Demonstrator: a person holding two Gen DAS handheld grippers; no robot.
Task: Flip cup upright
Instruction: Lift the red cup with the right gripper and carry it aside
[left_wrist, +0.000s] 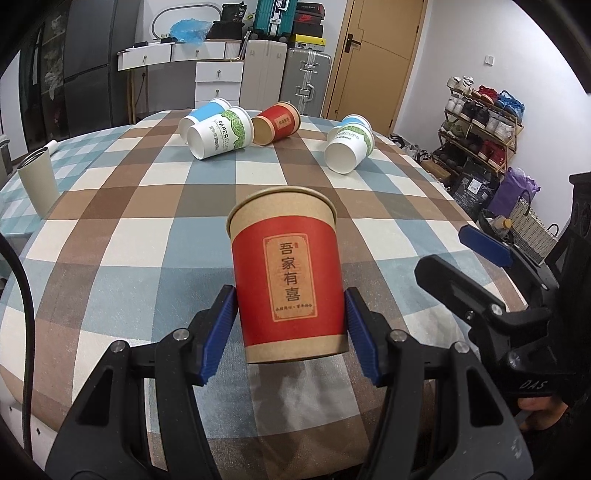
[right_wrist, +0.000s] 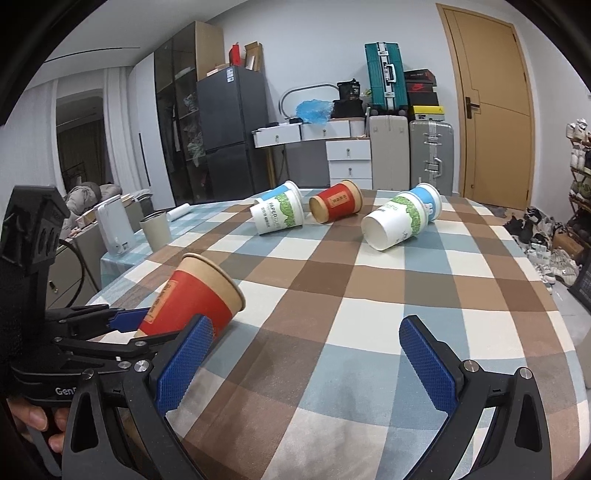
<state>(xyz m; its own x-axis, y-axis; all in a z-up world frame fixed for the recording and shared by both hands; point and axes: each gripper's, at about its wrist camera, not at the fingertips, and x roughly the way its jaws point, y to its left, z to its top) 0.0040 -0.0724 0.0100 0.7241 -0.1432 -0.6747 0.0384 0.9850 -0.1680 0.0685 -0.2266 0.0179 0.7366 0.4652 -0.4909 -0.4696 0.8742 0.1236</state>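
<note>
Left wrist view shows the left gripper (left_wrist: 290, 321) jaws clamping the red-and-kraft paper cup (left_wrist: 286, 273) near the checked surface (right_wrist: 369, 295), tilted; squeezing could crush it, while the right gripper (right_wrist: 306, 365) gapes empty.

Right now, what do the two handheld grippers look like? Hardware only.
Both match: black plastic linkage frames with silver rivets, jaws faced with blue ribbed pads. The left gripper has a black cable running beside it; seen from the right wrist, its body reads "Gen..." in white. The right gripper carries pale lettering that looks like "DAS" in the left wrist view. Bare fingers hold the left gripper's handle; no sleeves are visible.
</note>
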